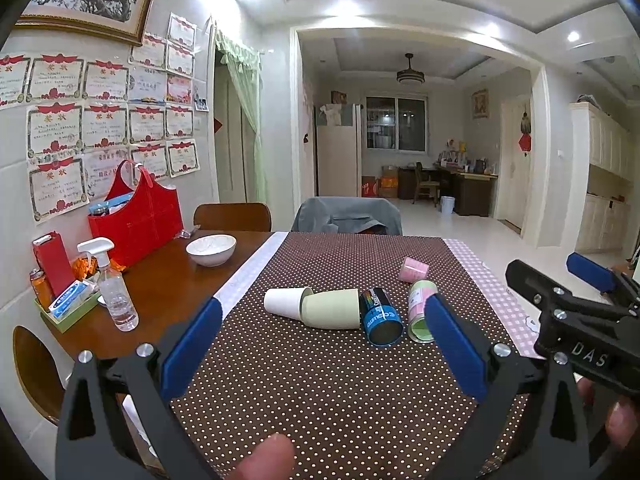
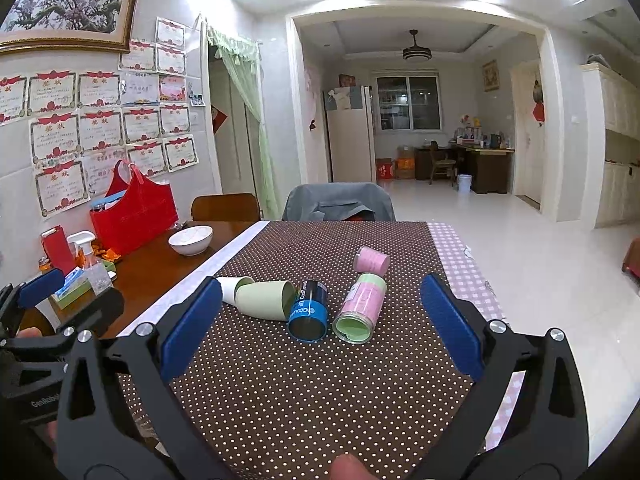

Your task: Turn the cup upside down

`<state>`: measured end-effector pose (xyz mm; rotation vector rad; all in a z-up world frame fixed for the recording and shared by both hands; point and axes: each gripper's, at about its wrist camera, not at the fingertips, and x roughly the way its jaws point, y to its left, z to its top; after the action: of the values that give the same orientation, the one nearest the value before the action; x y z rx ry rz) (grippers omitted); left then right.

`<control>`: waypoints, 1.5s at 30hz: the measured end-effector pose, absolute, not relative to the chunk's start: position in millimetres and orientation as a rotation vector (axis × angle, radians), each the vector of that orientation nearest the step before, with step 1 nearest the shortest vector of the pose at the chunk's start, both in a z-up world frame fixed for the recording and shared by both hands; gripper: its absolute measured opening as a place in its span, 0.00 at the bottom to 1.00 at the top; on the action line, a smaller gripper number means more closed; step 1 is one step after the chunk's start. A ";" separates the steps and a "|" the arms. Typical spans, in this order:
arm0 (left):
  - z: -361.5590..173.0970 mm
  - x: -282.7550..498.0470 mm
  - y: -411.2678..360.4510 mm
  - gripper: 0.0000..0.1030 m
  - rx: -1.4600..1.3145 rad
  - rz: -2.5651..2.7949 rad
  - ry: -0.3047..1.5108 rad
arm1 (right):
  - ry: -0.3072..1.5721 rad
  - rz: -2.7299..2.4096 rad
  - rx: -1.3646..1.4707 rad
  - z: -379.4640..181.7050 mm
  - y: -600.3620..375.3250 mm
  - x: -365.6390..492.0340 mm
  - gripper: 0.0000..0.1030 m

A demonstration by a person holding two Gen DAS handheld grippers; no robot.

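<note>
The table (image 1: 168, 280) has a brown dotted cloth (image 1: 320, 380) over it. Both the left gripper (image 1: 320, 344) and the right gripper (image 2: 320, 328) are wide open and hold nothing. Five cups lie on their sides near the middle of the cloth: a light green cup (image 1: 332, 308), a white cup (image 1: 284, 301) touching it, a blue cup (image 1: 380, 316), a pink and green cup (image 1: 419, 312), and a small pink cup (image 1: 414, 269) nearer the far edge.

Bright ceiling lights (image 1: 573, 36) glare on the glossy wall; both views stay sharp, with fisheye bending and dark corners.
</note>
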<state>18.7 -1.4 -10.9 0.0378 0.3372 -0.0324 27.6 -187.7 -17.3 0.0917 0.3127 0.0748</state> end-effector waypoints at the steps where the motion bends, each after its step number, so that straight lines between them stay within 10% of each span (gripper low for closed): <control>1: -11.8 20.8 -1.0 0.96 0.040 -0.033 0.342 | 0.317 0.076 0.090 -18.4 -187.9 29.5 0.94; 45: -114.2 375.3 -54.7 0.96 0.168 -0.134 0.717 | 0.934 0.170 -0.116 -139.6 -255.8 423.0 0.94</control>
<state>375.3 -54.7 -114.2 0.1684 0.7171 -0.1343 423.0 -255.8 -139.6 -0.1158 0.9337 0.1705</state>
